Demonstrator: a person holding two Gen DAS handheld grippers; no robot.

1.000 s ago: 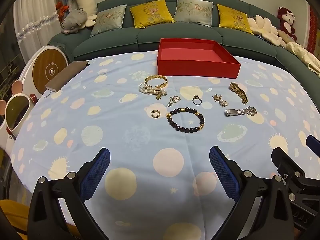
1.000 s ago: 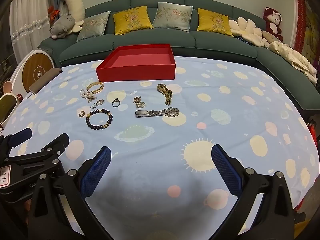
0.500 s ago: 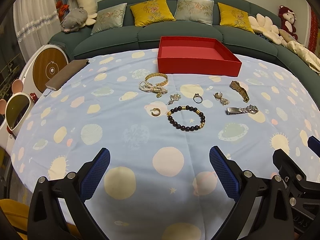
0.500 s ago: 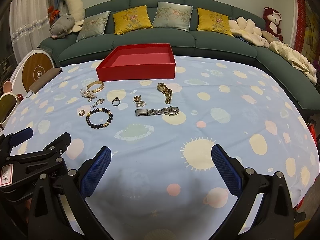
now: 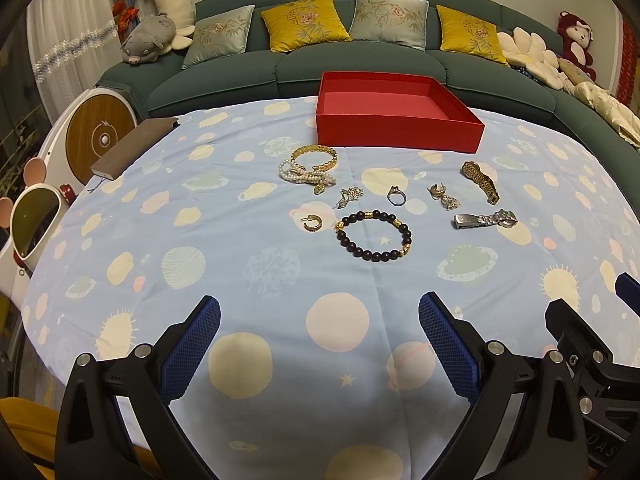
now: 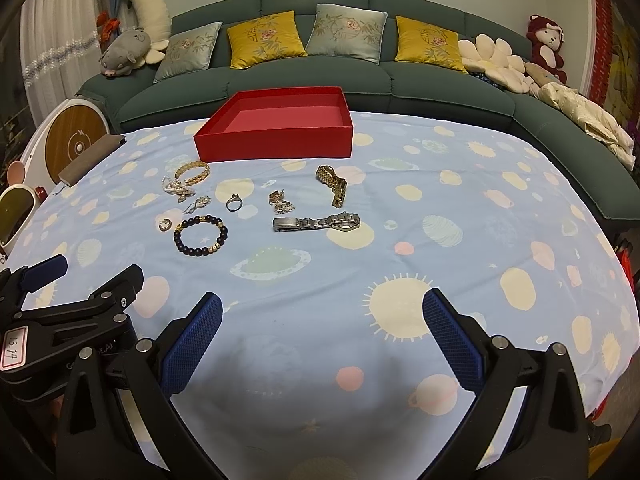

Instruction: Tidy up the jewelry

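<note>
On the planet-print cloth of the worktop (image 5: pixel 120 208) lies the jewelry: a dark beaded bracelet (image 5: pixel 374 236), a steel link watch (image 6: pixel 317 222), a pearl strand (image 5: pixel 305 174). Behind sits a red cardboard box (image 5: pixel 400 128). Left gripper (image 5: pixel 320 344) and right gripper (image 6: pixel 322 344) both spread wide, holding nothing; a tag reads "13.14".

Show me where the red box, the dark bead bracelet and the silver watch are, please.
red box (image 5: pixel 398 134): left wrist view, front wall.
dark bead bracelet (image 5: pixel 407 232): left wrist view, beads on its right side.
silver watch (image 6: pixel 345 221): right wrist view, dial.
</note>
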